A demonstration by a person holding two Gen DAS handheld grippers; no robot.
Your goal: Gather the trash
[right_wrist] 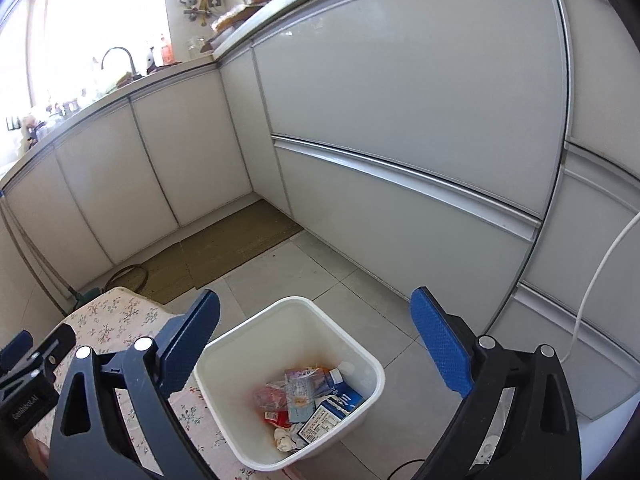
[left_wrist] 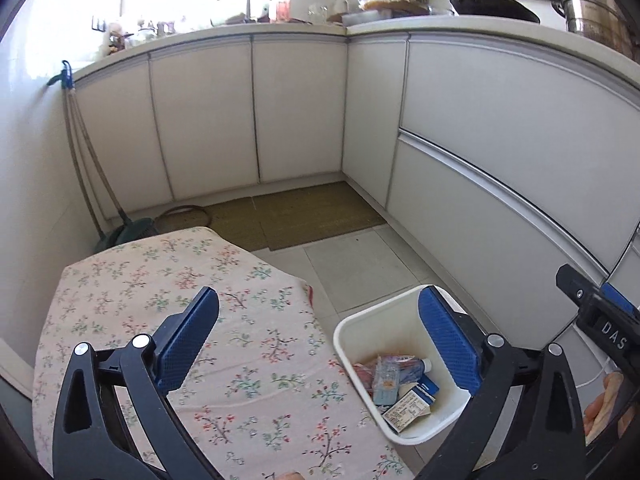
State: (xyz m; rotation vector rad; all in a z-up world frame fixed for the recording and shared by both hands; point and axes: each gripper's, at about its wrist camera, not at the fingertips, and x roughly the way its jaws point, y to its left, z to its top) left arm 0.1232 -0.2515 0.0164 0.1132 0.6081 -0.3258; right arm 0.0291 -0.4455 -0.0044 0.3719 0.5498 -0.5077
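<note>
A white square bin [left_wrist: 352, 324] stands on the floor beside a table with a floral cloth [left_wrist: 168, 280]. It also shows in the right wrist view [right_wrist: 372, 364]. Inside lie a blue and white carton [right_wrist: 340, 400], a pouch [right_wrist: 300, 394], red wrappers [right_wrist: 274, 396] and crumpled paper [right_wrist: 285, 438]. My left gripper [left_wrist: 320, 344] is open and empty, over the table's right edge and the bin. My right gripper [right_wrist: 316, 344] is open and empty, above the bin. Part of it appears at the right of the left wrist view [left_wrist: 600, 316].
White kitchen cabinets [left_wrist: 500, 128] run along the back and right. A brown mat [left_wrist: 304, 212] lies on the tiled floor. A broom [left_wrist: 132, 232] leans at the left wall. A white cable [right_wrist: 596, 276] hangs at the right.
</note>
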